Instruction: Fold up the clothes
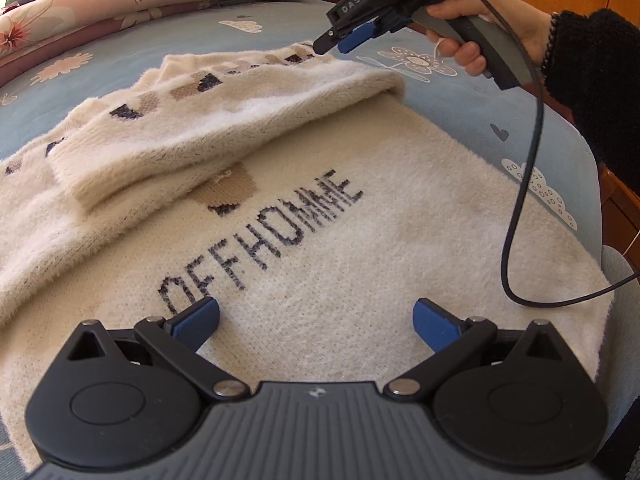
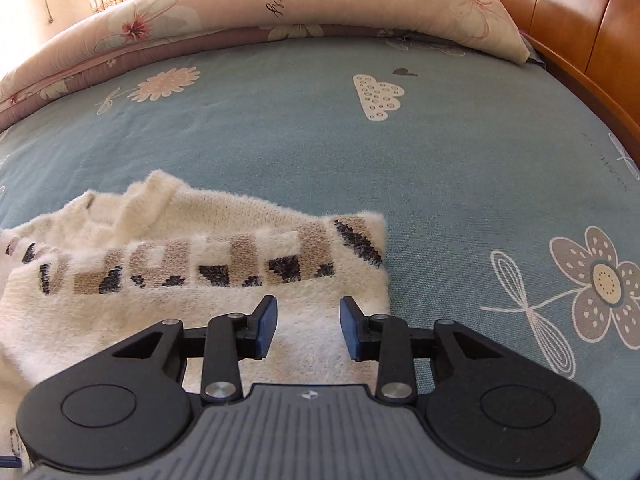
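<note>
The cream sweater (image 1: pixel 360 240) lay flat on the blue bed sheet (image 2: pixel 440 152). One sleeve (image 1: pixel 224 128) was already folded across the body, above the knitted lettering; the other side and the final folds seemed not yet done. The left gripper (image 1: pixel 316 320) hovered over the lower part with its jaws spread wide and empty. The right gripper (image 2: pixel 308 328), in a person's hand (image 1: pixel 480 28), hung above the folded sleeve's edge, jaws partly apart, holding nothing.

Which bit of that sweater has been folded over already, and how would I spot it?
On the blue floral bedsheet lies a cream fuzzy sweater lettered OFFHOMME. Its sleeve is folded diagonally across the chest, above the lettering. Unlike the flat body, it forms a raised band with brown and dark blocks.
</note>
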Available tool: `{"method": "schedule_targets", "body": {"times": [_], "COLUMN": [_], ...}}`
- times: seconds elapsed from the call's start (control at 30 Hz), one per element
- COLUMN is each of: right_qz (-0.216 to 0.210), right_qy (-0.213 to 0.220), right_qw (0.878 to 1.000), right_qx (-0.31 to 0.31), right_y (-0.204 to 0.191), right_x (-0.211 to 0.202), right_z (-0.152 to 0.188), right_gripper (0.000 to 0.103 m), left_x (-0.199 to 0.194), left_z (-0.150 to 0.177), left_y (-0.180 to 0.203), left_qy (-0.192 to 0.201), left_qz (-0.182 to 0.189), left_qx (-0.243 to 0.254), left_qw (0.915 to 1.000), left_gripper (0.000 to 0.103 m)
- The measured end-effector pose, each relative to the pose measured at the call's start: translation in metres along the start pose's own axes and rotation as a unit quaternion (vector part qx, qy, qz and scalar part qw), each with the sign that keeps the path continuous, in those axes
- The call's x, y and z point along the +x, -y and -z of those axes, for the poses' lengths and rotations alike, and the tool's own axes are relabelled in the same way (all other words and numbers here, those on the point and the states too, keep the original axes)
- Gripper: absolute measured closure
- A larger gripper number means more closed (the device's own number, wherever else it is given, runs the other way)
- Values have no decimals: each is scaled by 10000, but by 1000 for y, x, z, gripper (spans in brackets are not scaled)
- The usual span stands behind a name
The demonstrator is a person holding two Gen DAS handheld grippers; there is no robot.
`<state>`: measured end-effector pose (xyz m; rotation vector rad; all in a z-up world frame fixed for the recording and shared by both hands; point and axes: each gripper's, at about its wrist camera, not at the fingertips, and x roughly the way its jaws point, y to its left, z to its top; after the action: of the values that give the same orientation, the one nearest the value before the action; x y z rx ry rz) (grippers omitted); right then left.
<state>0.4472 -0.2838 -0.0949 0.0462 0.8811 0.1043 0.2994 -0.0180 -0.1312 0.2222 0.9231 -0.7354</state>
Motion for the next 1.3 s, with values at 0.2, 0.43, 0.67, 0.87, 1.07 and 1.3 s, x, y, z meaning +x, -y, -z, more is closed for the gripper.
{"method": "schedule_targets", "body": {"times": [0.2,0.43,0.67,0.87,1.07,1.3], "right_qz": [-127,-97,-178,-408,-314,-201], "right_qy": [-64,-205,-383,-213,179,-158], "right_qw": [9997,9989,9951,9973,9972,9986], "right_qx": [-187,-420,-891,-572,-657,-455], "right_y": [-5,-33,-69,-69,-97,-99], "right_x": [-13,-20,-8,-21,7,62], "right_z": [53,51,67,30,-12,-8], "right_gripper": [59,58,55,55,54,50], "left_x": [0,-1,-2,-3,-2,-2], "left_z": [0,0,-1,-2,-1,-1], "left_y": [1,0,1,-2,-3,-7], "left_qy": [-13,-25,-46,-49,-50,-25], "left_qz": [-28,-37,-57,-23,-22,29], "left_qx": [21,-3,-16,-109,-110,-186], "left_qw": [10000,10000,10000,9999,9999,9998], "left_gripper": [1,1,1,1,1,1]}}
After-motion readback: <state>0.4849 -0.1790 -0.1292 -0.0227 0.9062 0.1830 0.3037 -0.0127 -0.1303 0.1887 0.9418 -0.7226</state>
